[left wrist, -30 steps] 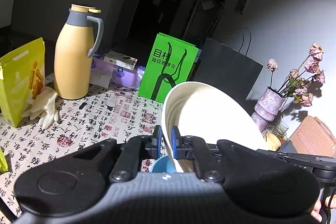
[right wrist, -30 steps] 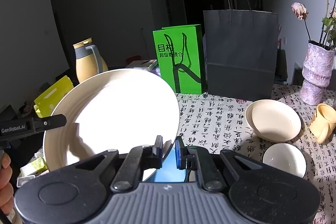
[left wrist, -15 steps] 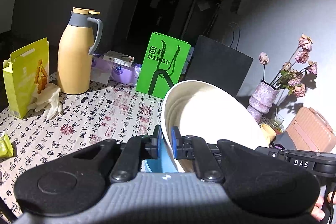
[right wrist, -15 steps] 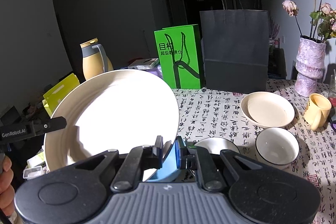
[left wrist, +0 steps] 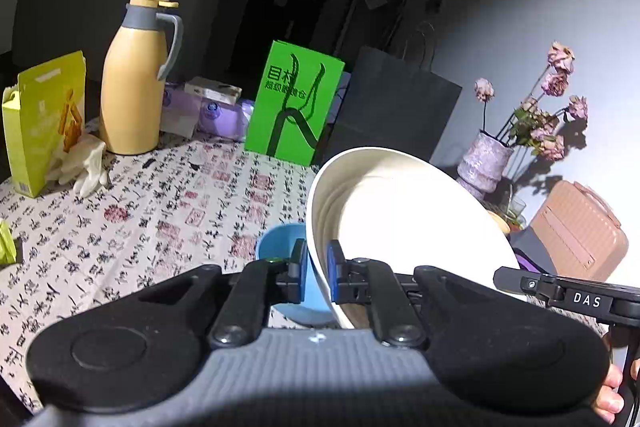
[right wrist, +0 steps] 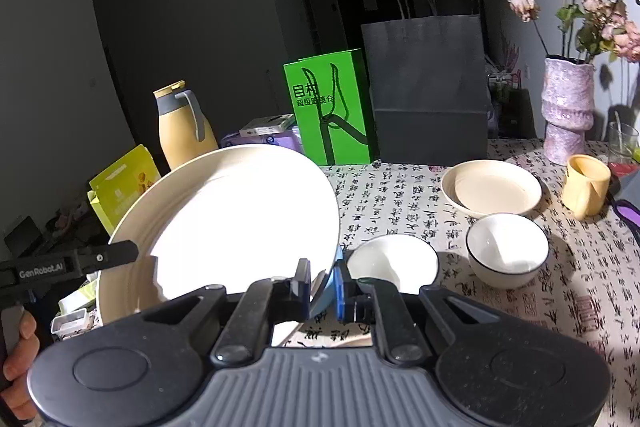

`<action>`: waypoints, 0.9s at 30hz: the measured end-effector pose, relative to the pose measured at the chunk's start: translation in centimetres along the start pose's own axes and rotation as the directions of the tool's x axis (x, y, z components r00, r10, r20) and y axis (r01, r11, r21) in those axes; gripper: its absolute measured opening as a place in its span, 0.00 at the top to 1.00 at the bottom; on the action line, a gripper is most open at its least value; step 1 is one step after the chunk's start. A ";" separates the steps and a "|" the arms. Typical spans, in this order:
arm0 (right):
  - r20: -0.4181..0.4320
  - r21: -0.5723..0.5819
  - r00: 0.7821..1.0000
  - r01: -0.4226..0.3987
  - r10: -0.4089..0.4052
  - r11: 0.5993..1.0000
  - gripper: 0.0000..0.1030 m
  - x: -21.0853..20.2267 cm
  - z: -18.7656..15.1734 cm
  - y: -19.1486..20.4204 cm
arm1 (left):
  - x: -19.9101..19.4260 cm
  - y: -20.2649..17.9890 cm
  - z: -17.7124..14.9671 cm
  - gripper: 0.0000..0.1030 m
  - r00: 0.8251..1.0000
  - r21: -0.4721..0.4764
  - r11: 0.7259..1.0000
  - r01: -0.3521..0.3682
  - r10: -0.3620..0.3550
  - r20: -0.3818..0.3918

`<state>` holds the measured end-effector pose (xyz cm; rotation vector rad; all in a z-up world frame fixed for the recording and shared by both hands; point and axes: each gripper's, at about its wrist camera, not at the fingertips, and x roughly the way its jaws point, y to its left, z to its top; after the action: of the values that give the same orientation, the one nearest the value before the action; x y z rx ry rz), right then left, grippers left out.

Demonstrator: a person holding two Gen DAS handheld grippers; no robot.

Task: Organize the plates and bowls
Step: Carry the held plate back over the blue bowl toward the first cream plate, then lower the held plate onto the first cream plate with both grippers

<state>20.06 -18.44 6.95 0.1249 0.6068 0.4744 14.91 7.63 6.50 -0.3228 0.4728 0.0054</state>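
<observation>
A large cream plate is held tilted above the table by both grippers. My left gripper is shut on its left rim. My right gripper is shut on its right rim. A blue bowl stands on the table under the plate; only its edge shows in the right wrist view. A smaller cream plate and two white bowls, one near the gripper and one further right, stand on the table to the right.
A yellow thermos, a yellow snack bag and white gloves stand at the left. A green bag, a dark paper bag, a flower vase and a yellow mug line the back and right.
Both grippers have lifted and drawn back with the plate. The blue bowl and the white bowls have come more into view below it.
</observation>
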 end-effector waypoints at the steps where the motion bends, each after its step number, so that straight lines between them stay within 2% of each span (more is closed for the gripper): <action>1: 0.002 0.004 1.000 0.002 -0.002 1.000 0.89 -0.2 -0.3 -0.1 | 0.0 -0.1 -0.3 0.90 1.000 0.001 1.000 0.003 -0.003 -0.004; 15: 0.016 0.059 0.998 0.054 -0.055 0.997 0.89 -2.5 -5.1 -2.7 | 1.0 -2.3 -4.9 0.90 0.995 0.053 0.998 0.030 -0.026 -0.092; 27: -0.010 0.158 0.995 0.095 -0.095 0.983 0.89 -2.3 -9.2 -6.6 | 4.2 -4.4 -8.9 0.89 0.978 0.099 0.994 0.042 -0.020 -0.208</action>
<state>15.71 -25.54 -0.97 0.2452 0.6495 0.3335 15.02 0.47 -1.56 -0.2298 0.6718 -0.0837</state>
